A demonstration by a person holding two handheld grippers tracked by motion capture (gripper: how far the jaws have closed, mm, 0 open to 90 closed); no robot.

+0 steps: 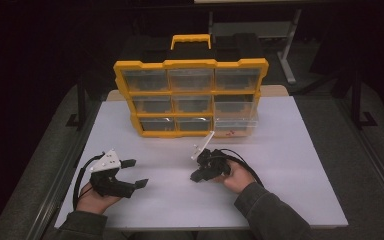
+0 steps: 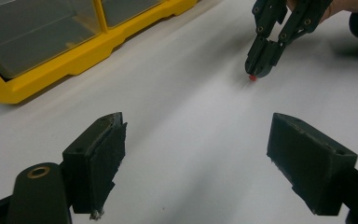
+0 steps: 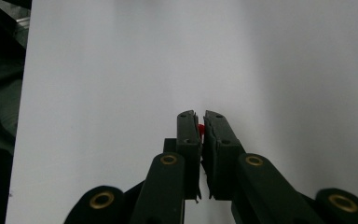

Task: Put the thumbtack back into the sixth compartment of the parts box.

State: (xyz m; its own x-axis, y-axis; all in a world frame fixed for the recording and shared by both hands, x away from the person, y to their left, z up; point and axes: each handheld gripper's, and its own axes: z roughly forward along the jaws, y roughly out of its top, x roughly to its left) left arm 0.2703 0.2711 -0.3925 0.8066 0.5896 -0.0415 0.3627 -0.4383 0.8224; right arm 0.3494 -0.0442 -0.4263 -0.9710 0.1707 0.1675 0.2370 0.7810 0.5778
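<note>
One small red piece point(image 3: 200, 129) is the object in hand: it sits pinched between the pads of the right gripper point(image 3: 199, 115), seen at the centre of the right gripper view, jaws nearly together with only the red sliver between them. In the left gripper view the same piece point(image 2: 252, 78) peeks out under the jaw tips at upper right of the frame, at or just on the white table point(image 2: 191, 121); whether it has left the surface I cannot tell. In the high view the right gripper point(image 1: 196, 176) lies right of centre, tilted down to the table

Left gripper point(image 1: 137, 173), lower left of the high view: jaws spread wide, nothing between them, resting low over the table and well apart from the piece

Yellow organizer case point(image 1: 190, 97) stands upright at upper centre of the high view; one clear drawer point(image 1: 236, 125) at its lower right appears pulled out, with small red specks visible in it

Judgement: pick-up step, grasp made. Next move probably calls for a lift without loosening the pinch, since the piece is tiny and held at the very tips, then a carry toward the pulled-out drawer and a release over it. Risk: piece slipping out during the swing
</note>
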